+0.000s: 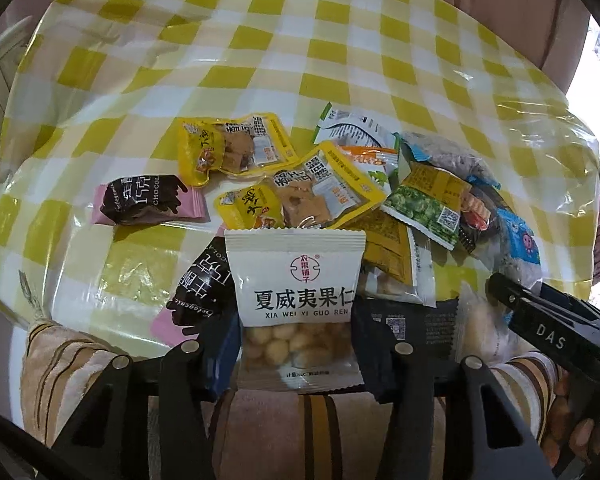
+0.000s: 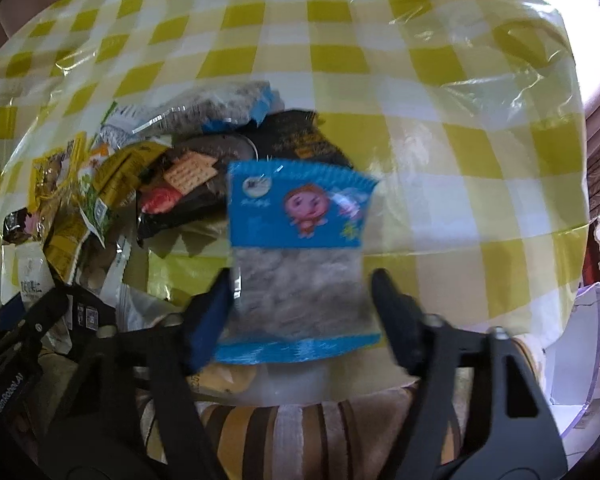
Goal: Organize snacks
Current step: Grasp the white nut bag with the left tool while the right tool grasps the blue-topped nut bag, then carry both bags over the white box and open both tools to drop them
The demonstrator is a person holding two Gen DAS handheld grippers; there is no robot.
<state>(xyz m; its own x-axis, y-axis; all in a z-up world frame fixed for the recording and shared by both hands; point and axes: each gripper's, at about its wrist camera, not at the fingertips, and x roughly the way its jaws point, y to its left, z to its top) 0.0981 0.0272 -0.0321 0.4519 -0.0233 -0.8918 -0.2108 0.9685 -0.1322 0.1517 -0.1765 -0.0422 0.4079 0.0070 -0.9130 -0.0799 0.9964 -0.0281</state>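
Left wrist: white macadamia packet [image 1: 298, 304] is clamped between the left gripper [image 1: 296, 344] fingers, both pressed on its sides, above the worktop [image 1: 260, 60] edge. Two pink chocolate packets [image 1: 148, 200] and two yellow tofu packets [image 1: 236, 148] are counted beyond it.

Right wrist: one blue cartoon packet [image 2: 300, 256] sits between the right gripper [image 2: 304, 300] fingers; left finger is touching, contact of the right cannot be told through blur.

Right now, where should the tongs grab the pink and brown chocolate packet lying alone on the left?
Grab the chocolate packet across its narrow middle, coming down from above. It lies flat on the tablecloth, apart from the pile, with bare cloth on its near and far sides, so the tongs can likely straddle it there.
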